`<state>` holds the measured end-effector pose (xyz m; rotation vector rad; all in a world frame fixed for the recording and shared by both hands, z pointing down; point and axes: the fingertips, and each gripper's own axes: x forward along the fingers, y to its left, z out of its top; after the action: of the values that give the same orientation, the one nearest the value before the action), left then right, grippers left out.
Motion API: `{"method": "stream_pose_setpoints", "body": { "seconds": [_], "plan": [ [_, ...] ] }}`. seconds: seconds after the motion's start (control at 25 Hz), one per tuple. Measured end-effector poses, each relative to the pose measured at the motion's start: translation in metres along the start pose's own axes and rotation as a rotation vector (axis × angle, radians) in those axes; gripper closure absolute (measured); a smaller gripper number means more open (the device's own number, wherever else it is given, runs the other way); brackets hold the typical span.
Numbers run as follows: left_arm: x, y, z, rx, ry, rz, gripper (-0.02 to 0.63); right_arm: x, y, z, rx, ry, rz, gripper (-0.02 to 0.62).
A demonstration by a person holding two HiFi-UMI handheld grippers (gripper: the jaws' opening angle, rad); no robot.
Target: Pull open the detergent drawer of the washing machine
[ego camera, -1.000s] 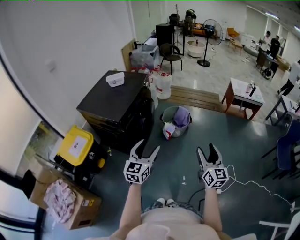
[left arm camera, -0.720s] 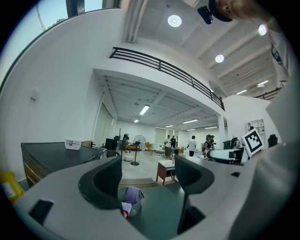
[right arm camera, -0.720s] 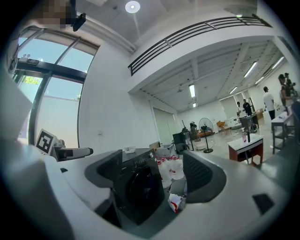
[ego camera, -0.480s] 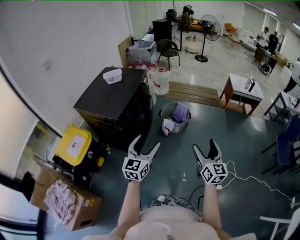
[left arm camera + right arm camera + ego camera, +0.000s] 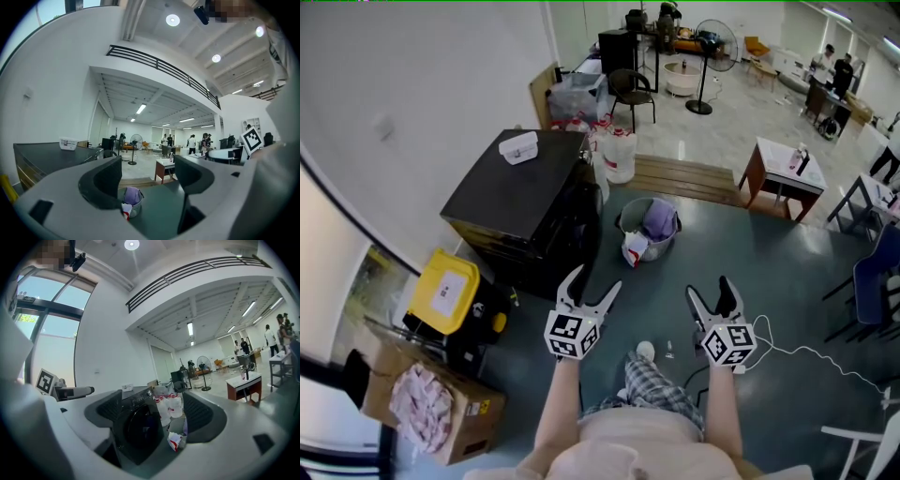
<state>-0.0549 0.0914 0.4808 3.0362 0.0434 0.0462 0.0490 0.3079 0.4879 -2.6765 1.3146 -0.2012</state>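
Observation:
The black washing machine (image 5: 525, 202) stands against the white wall, ahead and to the left of both grippers. Its round door and front panel (image 5: 140, 427) show in the right gripper view; I cannot make out the detergent drawer. My left gripper (image 5: 592, 281) hangs open in the air near the machine's front right corner, clear of it. My right gripper (image 5: 711, 289) is open too, further right over the floor. Both pairs of jaws have just been opening, and nothing is between them. The left gripper view shows the machine's top (image 5: 47, 157) at its left.
A metal bucket (image 5: 649, 230) with a purple cloth sits on the floor just beyond the grippers. White jugs (image 5: 617, 155) and a wooden bench (image 5: 684, 178) lie behind it. A yellow-lidded container (image 5: 442, 291) and a cardboard box (image 5: 427, 398) stand left. A white cable (image 5: 806, 356) trails right.
Both grippers' jaws stand slightly wider than before. A plaid trouser leg and a white shoe have come forward between my arms. The washing machine has drifted a little left in view.

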Motion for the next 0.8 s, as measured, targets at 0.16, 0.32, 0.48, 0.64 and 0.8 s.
{"method": "stream_pose_setpoints", "body": {
  "seconds": [0.16, 0.32, 0.48, 0.64, 0.8],
  "plan": [
    [0.015, 0.01, -0.005, -0.003, 0.01, 0.002, 0.264, 0.019, -0.002, -0.002, 0.0, 0.01, 0.012, 0.189],
    [0.036, 0.022, -0.004, 0.003, 0.013, 0.009, 0.264, 0.044, -0.01, -0.002, -0.006, 0.018, 0.03, 0.189],
    [0.064, 0.039, -0.007, 0.006, 0.016, 0.025, 0.264, 0.077, -0.024, -0.002, -0.003, 0.02, 0.047, 0.189],
    [0.101, 0.064, -0.009, 0.007, 0.015, 0.049, 0.264, 0.124, -0.043, -0.001, -0.007, 0.024, 0.07, 0.189],
    [0.15, 0.101, -0.008, 0.006, 0.019, 0.09, 0.264, 0.19, -0.063, 0.001, 0.003, 0.033, 0.11, 0.189]
  ]
}}
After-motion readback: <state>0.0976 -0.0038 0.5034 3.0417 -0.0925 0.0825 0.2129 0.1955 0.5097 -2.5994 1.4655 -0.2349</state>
